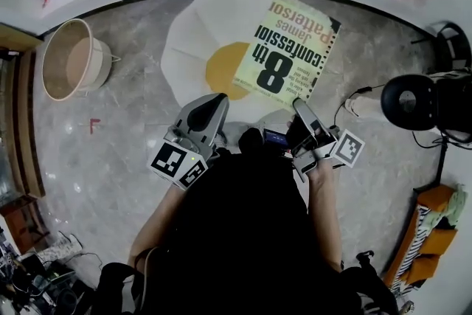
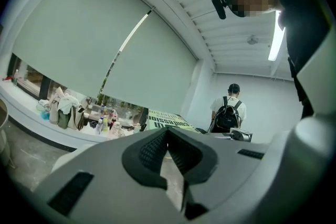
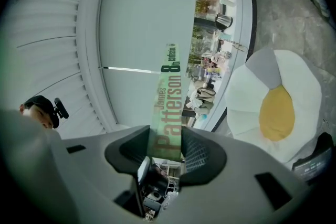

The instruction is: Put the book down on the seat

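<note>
R tool (image 1: 302, 106) clamps book (image 1: 289, 48) over egg-shaped seat (image 1: 190, 33); L tool (image 1: 218, 102) closed, empty.

The book (image 1: 291, 48) hides the right side of the seat (image 1: 192, 33) in the head view.

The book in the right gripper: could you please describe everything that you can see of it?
The book is a pale green paperback, printed "8th confession" in black and "James Patterson" in orange-brown. It is closed, cover up, roughly flat and skewed over the egg-shaped seat. The right gripper is clamped on its spine at the near end. Whether it touches the seat is unclear.
</note>
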Demonstrator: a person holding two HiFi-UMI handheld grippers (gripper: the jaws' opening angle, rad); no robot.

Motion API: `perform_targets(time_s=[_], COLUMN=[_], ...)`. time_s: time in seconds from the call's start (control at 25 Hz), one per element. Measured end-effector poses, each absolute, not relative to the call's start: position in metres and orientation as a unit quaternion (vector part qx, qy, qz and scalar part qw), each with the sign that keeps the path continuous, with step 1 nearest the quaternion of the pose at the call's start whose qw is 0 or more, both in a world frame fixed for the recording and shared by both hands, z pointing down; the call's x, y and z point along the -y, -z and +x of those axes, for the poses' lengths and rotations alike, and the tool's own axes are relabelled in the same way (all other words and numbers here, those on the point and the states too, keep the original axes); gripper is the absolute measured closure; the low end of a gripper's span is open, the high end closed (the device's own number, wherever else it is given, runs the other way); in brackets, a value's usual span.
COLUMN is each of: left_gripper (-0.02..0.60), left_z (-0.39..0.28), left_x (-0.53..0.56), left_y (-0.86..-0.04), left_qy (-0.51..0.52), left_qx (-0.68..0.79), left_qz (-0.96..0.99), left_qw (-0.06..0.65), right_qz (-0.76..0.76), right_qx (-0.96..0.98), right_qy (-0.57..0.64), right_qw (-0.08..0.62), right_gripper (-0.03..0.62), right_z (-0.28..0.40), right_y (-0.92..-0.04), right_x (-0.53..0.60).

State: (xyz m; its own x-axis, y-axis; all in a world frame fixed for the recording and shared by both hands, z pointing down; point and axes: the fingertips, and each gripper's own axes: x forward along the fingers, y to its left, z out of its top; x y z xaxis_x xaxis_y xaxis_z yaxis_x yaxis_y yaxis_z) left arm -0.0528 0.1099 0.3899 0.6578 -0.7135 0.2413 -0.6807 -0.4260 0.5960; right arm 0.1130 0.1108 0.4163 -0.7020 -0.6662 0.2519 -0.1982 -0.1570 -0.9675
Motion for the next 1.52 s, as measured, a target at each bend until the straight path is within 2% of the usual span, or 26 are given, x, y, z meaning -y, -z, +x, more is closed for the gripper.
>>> perform_targets(time_s=[0.32,0.92,1.52], left_gripper=[0.572,0.572,0.572], left_z=[-0.035,-0.033,-0.026], left_x=[-0.11,-0.112,-0.098], left_y=[-0.387,-0.381,-0.382], left_qy=[0.046,0.019,0.024], left_qx=[0.438,0.466,0.44], left_qz=[0.829,0.81,0.83], left_qw=[0.344,0.356,0.342], right_qz=[-0.327,-0.315,-0.306], right_qx=[-0.637,-0.612,-0.618], right_qy=[0.679,0.707,0.704], right_qw=[0.162,0.161,0.172], right_gripper=[0.413,0.413,0.413], right_z=[0.123,0.129,0.125], right_y=[-0.423,-0.428,-0.423], right_x=[-0.113,-0.11,-0.109])
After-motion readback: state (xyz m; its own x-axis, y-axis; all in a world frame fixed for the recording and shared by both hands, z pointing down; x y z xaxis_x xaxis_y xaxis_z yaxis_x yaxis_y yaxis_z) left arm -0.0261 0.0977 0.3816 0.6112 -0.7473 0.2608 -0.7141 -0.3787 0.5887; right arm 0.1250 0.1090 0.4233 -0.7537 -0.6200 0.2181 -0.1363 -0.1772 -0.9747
